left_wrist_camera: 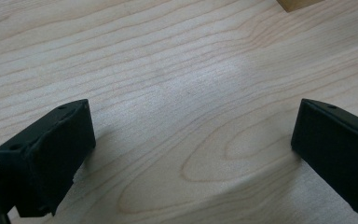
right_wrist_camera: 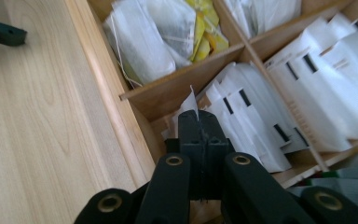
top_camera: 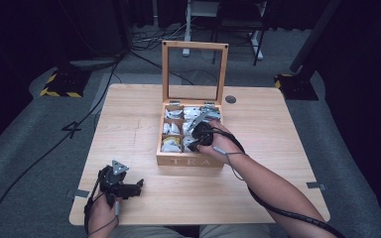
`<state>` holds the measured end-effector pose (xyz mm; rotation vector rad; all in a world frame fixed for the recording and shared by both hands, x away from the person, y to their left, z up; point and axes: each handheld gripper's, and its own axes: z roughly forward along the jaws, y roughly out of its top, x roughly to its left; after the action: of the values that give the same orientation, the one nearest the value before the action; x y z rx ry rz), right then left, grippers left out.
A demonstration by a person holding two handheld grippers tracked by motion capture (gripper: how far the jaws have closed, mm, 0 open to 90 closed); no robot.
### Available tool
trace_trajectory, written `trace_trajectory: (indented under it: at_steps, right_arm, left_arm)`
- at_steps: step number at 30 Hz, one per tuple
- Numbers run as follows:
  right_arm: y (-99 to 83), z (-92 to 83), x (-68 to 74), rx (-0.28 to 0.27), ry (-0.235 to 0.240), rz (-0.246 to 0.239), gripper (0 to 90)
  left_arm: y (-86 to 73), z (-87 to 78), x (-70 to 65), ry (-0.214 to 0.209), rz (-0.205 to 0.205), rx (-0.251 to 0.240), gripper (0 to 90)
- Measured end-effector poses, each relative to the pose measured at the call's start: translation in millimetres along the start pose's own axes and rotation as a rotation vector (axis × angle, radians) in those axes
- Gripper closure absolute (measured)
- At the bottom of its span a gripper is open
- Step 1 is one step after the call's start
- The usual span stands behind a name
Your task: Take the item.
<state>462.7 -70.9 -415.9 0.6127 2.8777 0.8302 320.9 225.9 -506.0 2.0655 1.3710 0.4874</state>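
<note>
Here, the right tongs (right_wrist_camera: 198, 122) are pinched flat on the corner of a white tea packet (right_wrist_camera: 189, 100) inside the wooden tea box (top_camera: 189, 159), which stands at the middle of the pale counter (top_camera: 129, 124) with its glass-paned lid (top_camera: 194, 72) propped upright behind. In the high view the right hand (top_camera: 217, 143) hovers over the box's right-hand compartments. The packet rises from a compartment packed with similar white sachets (right_wrist_camera: 256, 116), just beside a wooden divider (right_wrist_camera: 177, 88) and the box's side wall; the next cell holds packets with yellow tags (right_wrist_camera: 205, 28). The left tongs (top_camera: 129, 187) rest wide apart and empty, low over bare wood near the counter's front left corner, well apart from the box.

The step in hand looks like drawing one packet out. Done well, that means lifting straight up along the divider, slowly, so neighbouring sachets do not ride up with it, as the bite is only on a thin corner. Open room lies to the box's left and front; the upright lid blocks the far side.
</note>
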Motion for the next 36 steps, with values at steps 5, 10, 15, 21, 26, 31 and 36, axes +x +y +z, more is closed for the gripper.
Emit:
trace_trajectory:
  at_steps: [5, 10, 15, 21, 26, 31, 36]
  right_arm:
    - [2.9, -15.1, -2.4, -0.046, -0.014, -0.003, 90.0]
    - [3.0, -32.0, -4.9, -0.118, -0.024, 0.008, 90.0]
    - [1.2, -46.8, -5.2, -0.171, -0.035, 0.022, 90.0]
    - [-2.3, -59.7, -2.8, -0.242, -0.049, 0.024, 90.0]
    - [-6.0, -71.4, -1.2, -0.299, -0.052, 0.024, 90.0]
    - [-10.1, -83.7, -2.9, -0.339, -0.055, 0.029, 90.0]
    - [-15.0, -93.5, -3.2, -0.361, -0.066, 0.031, 90.0]
  left_arm:
    - [0.0, 0.0, 0.1, 0.000, 0.000, 0.000, 0.1]
    - [0.4, 0.3, 0.4, 0.004, 0.003, -0.002, 0.0]
    - [2.7, 2.3, 1.1, 0.001, -0.002, -0.001, 0.0]
    - [4.6, 3.9, 2.1, 0.005, -0.005, -0.001, 0.0]
    - [4.7, 4.0, 2.2, 0.004, -0.004, 0.000, 0.0]
    - [4.7, 3.9, 2.2, 0.005, -0.004, 0.000, 0.0]
    - [4.7, 3.9, 2.2, 0.005, -0.004, 0.000, 0.0]
